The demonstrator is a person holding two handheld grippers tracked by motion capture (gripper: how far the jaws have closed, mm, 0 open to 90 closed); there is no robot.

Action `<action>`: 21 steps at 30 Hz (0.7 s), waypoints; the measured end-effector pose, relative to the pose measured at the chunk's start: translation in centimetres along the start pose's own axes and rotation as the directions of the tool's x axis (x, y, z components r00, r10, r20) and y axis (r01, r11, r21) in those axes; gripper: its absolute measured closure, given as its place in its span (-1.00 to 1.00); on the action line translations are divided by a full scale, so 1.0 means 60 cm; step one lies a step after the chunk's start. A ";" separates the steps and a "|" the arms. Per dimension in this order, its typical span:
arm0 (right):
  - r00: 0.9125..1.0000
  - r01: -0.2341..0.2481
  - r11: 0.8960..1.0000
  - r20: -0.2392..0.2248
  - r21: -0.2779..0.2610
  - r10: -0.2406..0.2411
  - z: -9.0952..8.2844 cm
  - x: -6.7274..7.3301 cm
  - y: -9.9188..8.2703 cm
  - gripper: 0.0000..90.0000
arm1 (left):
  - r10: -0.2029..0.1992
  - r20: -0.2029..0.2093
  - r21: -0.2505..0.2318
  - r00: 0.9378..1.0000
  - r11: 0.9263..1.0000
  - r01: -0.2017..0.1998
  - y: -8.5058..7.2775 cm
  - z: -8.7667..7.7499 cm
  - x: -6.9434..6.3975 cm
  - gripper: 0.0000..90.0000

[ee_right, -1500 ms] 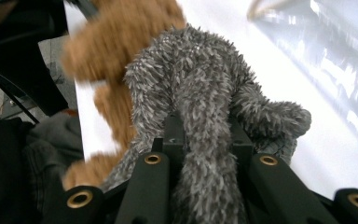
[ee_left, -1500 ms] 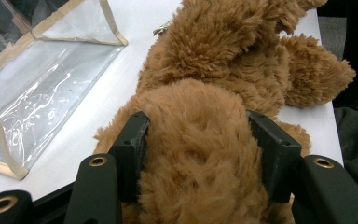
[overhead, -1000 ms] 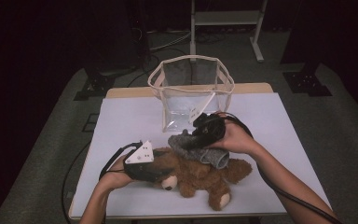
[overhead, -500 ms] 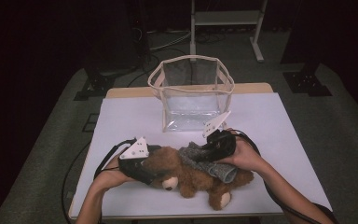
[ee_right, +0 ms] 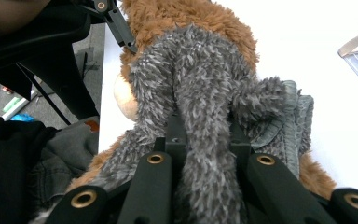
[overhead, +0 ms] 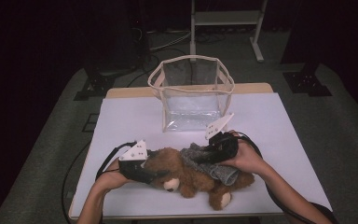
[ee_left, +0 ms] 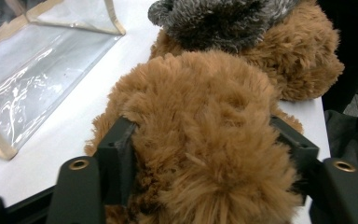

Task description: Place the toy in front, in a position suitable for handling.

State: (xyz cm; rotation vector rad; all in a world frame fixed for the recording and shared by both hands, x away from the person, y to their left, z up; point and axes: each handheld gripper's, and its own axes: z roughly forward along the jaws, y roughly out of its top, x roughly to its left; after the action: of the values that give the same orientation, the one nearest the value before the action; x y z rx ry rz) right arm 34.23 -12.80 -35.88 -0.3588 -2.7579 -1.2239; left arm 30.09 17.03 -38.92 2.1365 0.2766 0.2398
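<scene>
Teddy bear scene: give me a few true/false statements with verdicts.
1. The teddy bear lies on the white table. True.
2. The right tool pinches the grey garment. True.
3. The clear bag lies flat. False: it stands upright and open behind the bear.
4. The left tool has its jaws around the bear's brown fur. True.
5. The bear is inside the bag. False: it lies in front of it.
</scene>
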 end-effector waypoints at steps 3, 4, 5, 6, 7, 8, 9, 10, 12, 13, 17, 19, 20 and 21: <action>1.000 0.003 1.000 0.017 0.016 -0.004 -0.011 0.007 -0.002 0.70 | 0.026 0.004 -0.011 1.000 1.000 -0.026 0.006 0.009 -0.007 -0.13; 1.000 0.010 1.000 0.023 0.018 -0.010 -0.014 0.008 -0.002 0.70 | 0.035 0.005 -0.016 0.999 0.999 -0.034 0.009 0.014 -0.009 -0.12; 0.999 0.012 1.000 0.030 0.024 -0.013 -0.019 0.010 -0.004 0.70 | 0.046 0.009 -0.019 0.999 0.999 -0.046 0.014 0.019 -0.012 -0.12; 0.999 0.016 0.999 0.040 0.034 -0.017 -0.026 0.013 -0.006 0.70 | 0.050 0.011 -0.024 0.999 0.998 -0.050 0.017 0.022 -0.014 -0.11; 0.999 0.022 0.999 0.048 0.038 -0.024 -0.030 0.014 -0.008 0.70 | 0.058 0.014 -0.026 0.998 0.998 -0.058 0.021 0.026 -0.016 -0.11; 0.998 0.016 0.999 0.053 0.039 -0.018 -0.035 0.016 -0.009 0.70 | 0.065 0.022 -0.038 0.998 0.997 -0.064 0.027 0.031 -0.018 -0.11; 0.998 0.023 0.999 0.061 0.041 -0.026 -0.044 0.017 -0.013 0.70 | 0.075 0.029 -0.044 0.997 0.996 -0.074 0.033 0.036 -0.020 -0.10; 0.997 0.013 0.999 0.071 0.038 -0.015 -0.051 0.020 -0.016 0.70 | 0.085 0.033 -0.049 0.996 0.995 -0.083 0.039 0.040 -0.022 -0.10; 0.996 0.019 0.999 0.083 0.026 -0.022 -0.065 0.023 -0.015 0.70 | 0.104 0.041 -0.059 0.994 0.993 -0.101 0.052 0.048 -0.022 -0.09; 0.996 0.026 0.999 0.088 0.025 -0.028 -0.071 0.026 -0.011 0.70 | 0.107 0.041 -0.065 0.993 0.992 -0.104 0.058 0.050 -0.022 -0.08; 0.994 0.067 0.998 0.087 0.007 -0.068 -0.071 0.037 0.021 0.70 | 0.124 0.048 -0.078 0.991 0.990 -0.120 0.070 0.056 -0.025 -0.06; 0.993 0.088 0.996 0.073 0.010 -0.089 -0.056 0.041 0.038 0.69 | 0.123 0.046 -0.074 0.991 0.990 -0.120 0.068 0.056 -0.025 -0.06; 0.993 0.094 0.995 0.068 0.011 -0.095 -0.049 0.041 0.044 0.69 | 0.118 0.043 -0.068 0.992 0.991 -0.115 0.065 0.056 -0.024 -0.06; 0.993 0.103 0.995 0.059 0.011 -0.103 -0.035 0.040 0.052 0.69 | 0.113 0.041 -0.058 0.993 0.992 -0.110 0.060 0.055 -0.023 -0.06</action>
State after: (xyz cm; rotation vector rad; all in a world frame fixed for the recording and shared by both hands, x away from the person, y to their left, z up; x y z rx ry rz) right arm 32.72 -11.94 -31.76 -0.2595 -2.8642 -1.2441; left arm 30.07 12.07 -37.77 2.1020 0.1237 0.2615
